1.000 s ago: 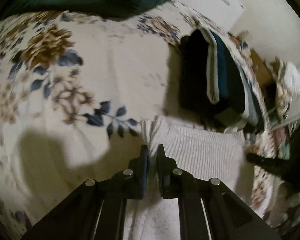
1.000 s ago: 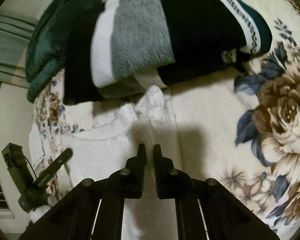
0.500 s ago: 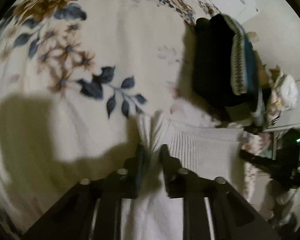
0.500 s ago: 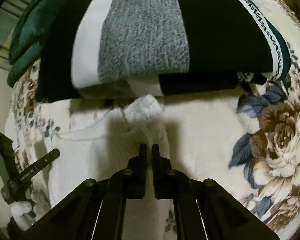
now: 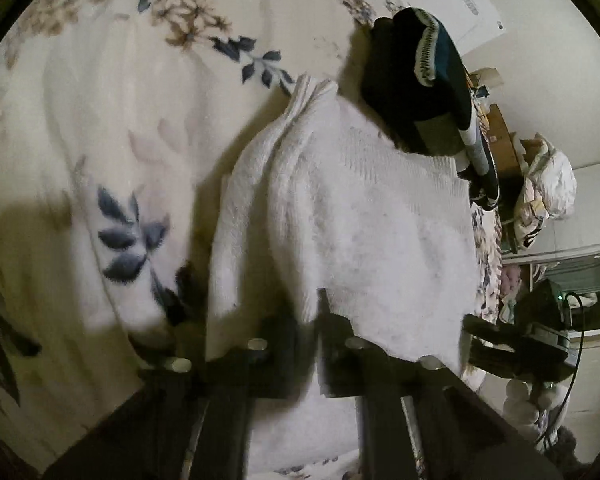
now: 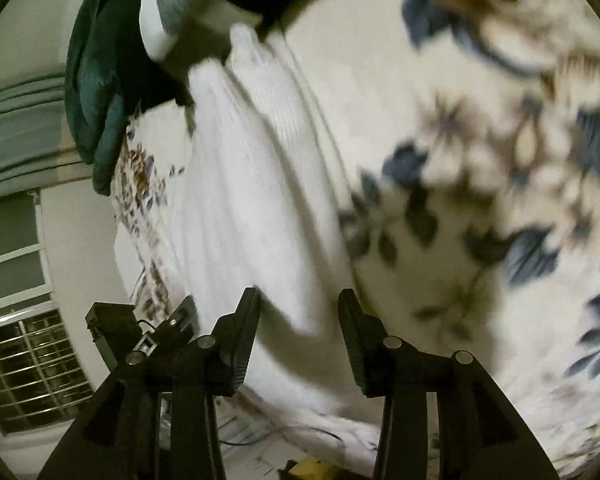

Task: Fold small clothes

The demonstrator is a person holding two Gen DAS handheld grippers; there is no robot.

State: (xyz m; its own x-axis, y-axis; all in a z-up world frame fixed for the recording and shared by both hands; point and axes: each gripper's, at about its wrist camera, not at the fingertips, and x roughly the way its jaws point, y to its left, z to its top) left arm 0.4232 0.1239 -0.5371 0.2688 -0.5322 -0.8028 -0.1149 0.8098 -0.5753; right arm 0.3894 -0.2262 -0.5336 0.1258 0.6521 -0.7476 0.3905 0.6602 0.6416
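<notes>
The left tool (image 5: pixel 300 320), at the bottom middle of its view, is closed tight on a bunched edge of the white ribbed knit cloth (image 5: pixel 340 216). From that pinch the cloth goes up the frame, away from the tool, in long soft rolls. Its far corner (image 5: pixel 312 88) points at the upper middle, just beside the stack of dark folded clothes (image 5: pixel 416 88) at the upper right.

The right tool (image 6: pixel 298 316) sits at the bottom middle of its own view with its two black fingers (image 6: pixel 244 328) wide apart. It holds nothing (a white edge lies in the gap, but the fingers are not pressing on it). That picture is blurry. The same cloth (image 6: pixel 252 184) runs from the gap up to the upper left of the frame, where the dark stack (image 6: pixel 188 4) lies.

Everything rests on a cream bed blanket with blue and brown flowers (image 5: pixel 120 184).

So the cloth's long way runs straight out from both tools. I think the left tool is the one in charge now. The right one would need to close on the near edge before the next fold.
</notes>
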